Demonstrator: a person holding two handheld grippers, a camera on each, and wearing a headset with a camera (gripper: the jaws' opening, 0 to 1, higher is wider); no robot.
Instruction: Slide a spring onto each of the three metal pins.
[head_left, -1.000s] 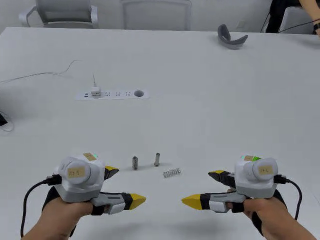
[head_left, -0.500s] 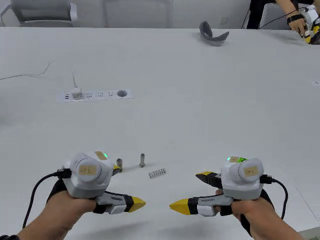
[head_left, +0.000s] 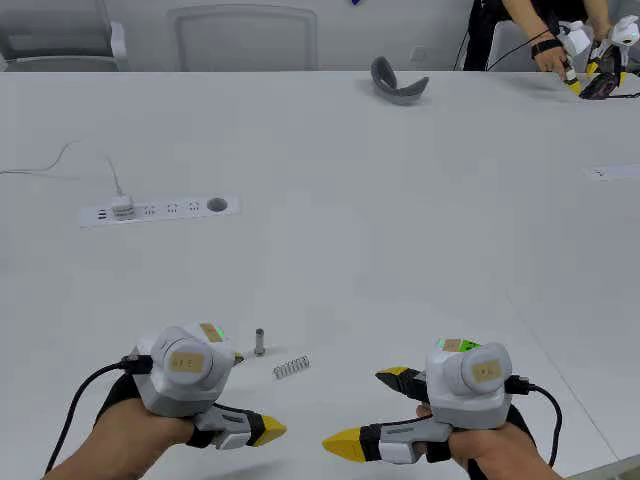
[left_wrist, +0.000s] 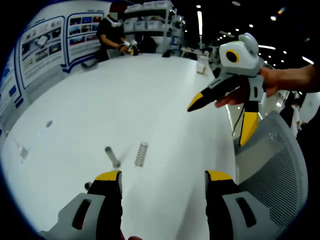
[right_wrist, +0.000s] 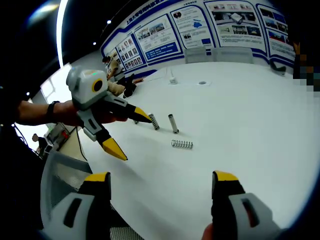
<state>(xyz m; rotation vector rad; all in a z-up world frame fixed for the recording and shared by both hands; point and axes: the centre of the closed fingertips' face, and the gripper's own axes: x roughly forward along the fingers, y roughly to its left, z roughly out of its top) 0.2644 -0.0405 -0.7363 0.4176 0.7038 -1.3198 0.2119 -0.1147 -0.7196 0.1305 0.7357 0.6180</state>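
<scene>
Metal and tiny, the loose spring (head_left: 291, 366) lies flat on the table (head_left: 400, 200) beside a bare pin (head_left: 260, 342). It looks light, squashy and rolly; pinch it softly across the middle. Both the left gripper (head_left: 252, 395) and right gripper (head_left: 362, 410) gape wide, holding nothing.

Head view: bright, even overhead light, no harsh glare. White table (head_left: 400, 220) is evenly lit, w/ faint soft shadows along its near edge. Spring (head_left: 291, 367) is sharp, w/ a tiny soft shadow. Both gripper views: fisheye, lines bend hard toward the edges; room beyond is much dimmer than the table. Ceiling lights (left_wrist: 200, 22) flare as bright streaks in left gripper view; a light strip (right_wrist: 61, 30) flares in right gripper view.
</scene>
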